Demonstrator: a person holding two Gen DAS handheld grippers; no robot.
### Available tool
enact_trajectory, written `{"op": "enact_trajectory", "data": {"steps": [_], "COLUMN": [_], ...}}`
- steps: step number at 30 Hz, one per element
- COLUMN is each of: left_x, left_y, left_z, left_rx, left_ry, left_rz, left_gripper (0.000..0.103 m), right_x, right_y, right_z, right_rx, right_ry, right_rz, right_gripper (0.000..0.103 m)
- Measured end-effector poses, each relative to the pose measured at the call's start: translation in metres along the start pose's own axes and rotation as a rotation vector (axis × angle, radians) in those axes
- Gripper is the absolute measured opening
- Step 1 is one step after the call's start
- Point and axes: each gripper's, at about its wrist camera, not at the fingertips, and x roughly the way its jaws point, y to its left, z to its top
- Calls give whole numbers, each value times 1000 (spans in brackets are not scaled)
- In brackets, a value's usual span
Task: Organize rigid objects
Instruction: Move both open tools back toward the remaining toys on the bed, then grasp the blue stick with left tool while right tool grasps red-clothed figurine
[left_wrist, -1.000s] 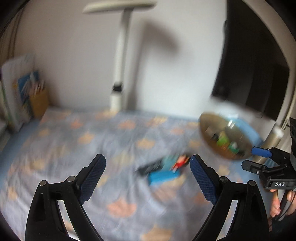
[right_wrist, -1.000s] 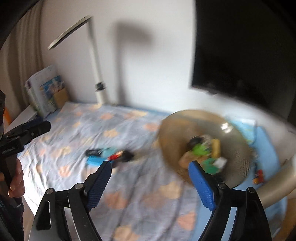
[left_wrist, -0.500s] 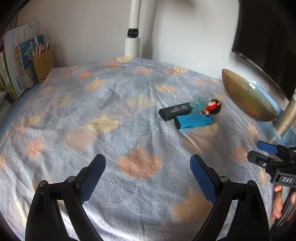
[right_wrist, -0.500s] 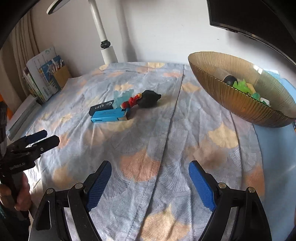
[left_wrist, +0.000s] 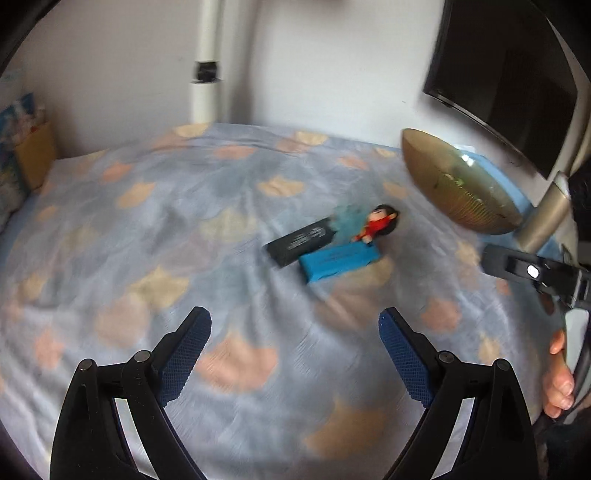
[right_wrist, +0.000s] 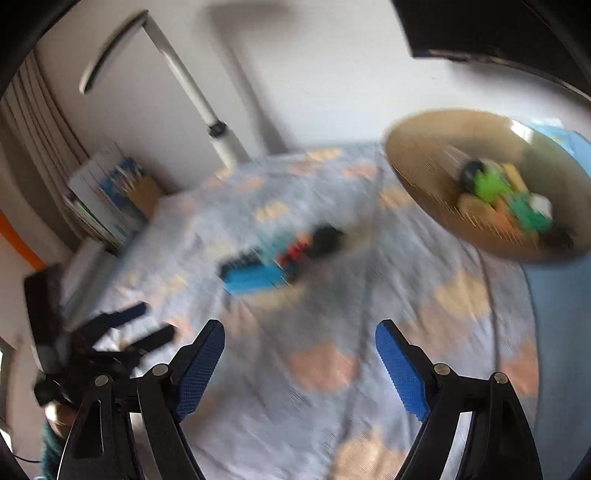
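Observation:
A black box (left_wrist: 300, 240), a blue box (left_wrist: 340, 260), a pale teal piece (left_wrist: 349, 218) and a small doll in red (left_wrist: 378, 221) lie together on the patterned cloth (left_wrist: 147, 236). The same cluster shows blurred in the right wrist view, with the blue box (right_wrist: 255, 278) nearest. A golden bowl (left_wrist: 454, 184) stands at the right; it holds several small toys (right_wrist: 495, 184). My left gripper (left_wrist: 295, 343) is open and empty, short of the cluster. My right gripper (right_wrist: 299, 350) is open and empty, above the cloth.
A white lamp post (left_wrist: 207, 77) stands at the back wall. Books and a pencil holder (left_wrist: 35, 158) sit at the back left. A dark monitor (left_wrist: 506, 66) hangs at the right, its silver stand (left_wrist: 546, 214) beside the bowl.
Both grippers have tilted up and drawn nearer the cluster since half a second ago; both views are motion-blurred. The objects on the cloth have not moved.

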Motion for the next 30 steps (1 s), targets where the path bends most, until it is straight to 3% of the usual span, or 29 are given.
{"op": "enact_trajectory", "data": {"steps": [3, 5, 8, 15, 20, 24, 25, 27, 30], "left_x": [26, 42, 58, 63, 64, 58, 56, 47, 44], "left_y": [-10, -13, -12, -21, -30, -51, -58, -66, -58], "left_z": [9, 12, 15, 21, 19, 9, 5, 4, 17], "left_rx": [41, 44, 26, 58, 92, 156, 191, 250, 225], "left_ry": [23, 53, 81, 82, 78, 134, 144, 116, 90], "left_rz": [-6, -39, -71, -114, -185, -407, -427, -389, -360], "left_gripper": [82, 76, 75, 75, 74, 74, 74, 74, 74], "right_x": [22, 42, 77, 118, 113, 98, 92, 78, 64], "right_y": [9, 11, 5, -5, -6, -20, -23, -29, -33], "right_z": [23, 34, 44, 52, 51, 48, 47, 45, 39], "right_rx": [12, 32, 85, 94, 47, 73, 79, 83, 87], "right_ry": [37, 65, 124, 139, 105, 75, 62, 32, 12], "right_rz": [31, 12, -31, -107, -134, -172, -197, -253, -303], "right_gripper": [64, 59, 58, 55, 54, 54, 54, 54, 54]}}
